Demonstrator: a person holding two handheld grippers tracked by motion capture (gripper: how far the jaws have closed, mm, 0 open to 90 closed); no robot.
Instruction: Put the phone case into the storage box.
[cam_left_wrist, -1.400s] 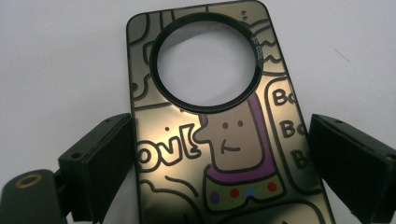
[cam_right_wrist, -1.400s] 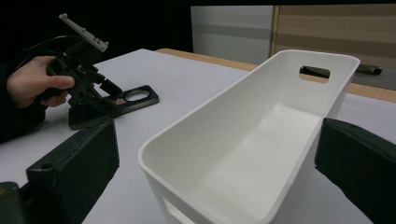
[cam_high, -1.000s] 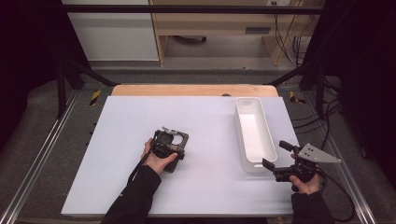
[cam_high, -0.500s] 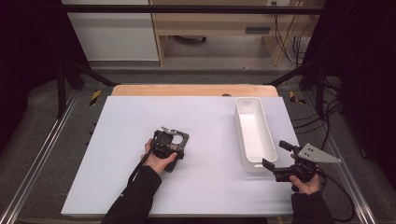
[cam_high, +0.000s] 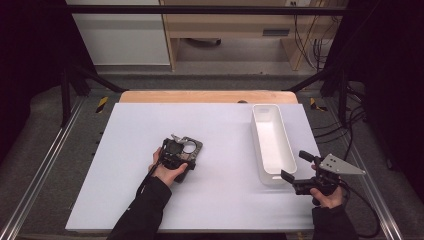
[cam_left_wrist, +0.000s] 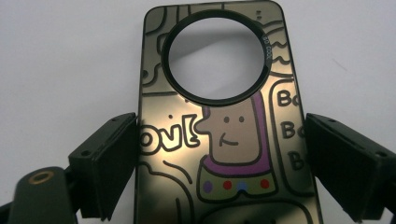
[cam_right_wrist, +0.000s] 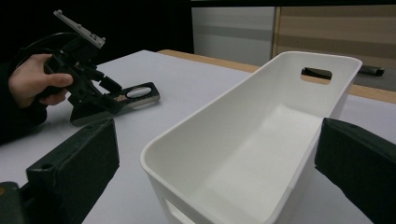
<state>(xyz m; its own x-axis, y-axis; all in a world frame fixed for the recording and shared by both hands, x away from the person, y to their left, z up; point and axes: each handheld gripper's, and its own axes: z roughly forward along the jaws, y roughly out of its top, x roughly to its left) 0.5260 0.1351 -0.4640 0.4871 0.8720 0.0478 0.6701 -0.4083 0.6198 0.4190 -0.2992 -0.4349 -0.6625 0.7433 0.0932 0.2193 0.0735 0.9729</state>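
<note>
Long white plastic bin (cam_high: 274, 145) with cut-out handle slots, on right part of pale lavender-white tabletop (cam_high: 125, 135), lengthwise near to far, nothing inside. Light wooden strip (cam_high: 205, 97) along table's far edge. Grey carpeted floor (cam_high: 45, 130) around. Metal frame rails (cam_high: 35, 175) at left. Wooden cabinet (cam_high: 240, 25) far behind, black cables (cam_high: 305, 30) hanging at far right.

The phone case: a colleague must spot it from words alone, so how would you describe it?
On the white table, look left of the long white bin, where the left gripper has its jaws on either side of a flat object. That is the phone case: glossy bronze, with black doodle drawings, a purple-outlined cartoon face and a large round camera hole. Nothing else on the table is dark and patterned.
</note>
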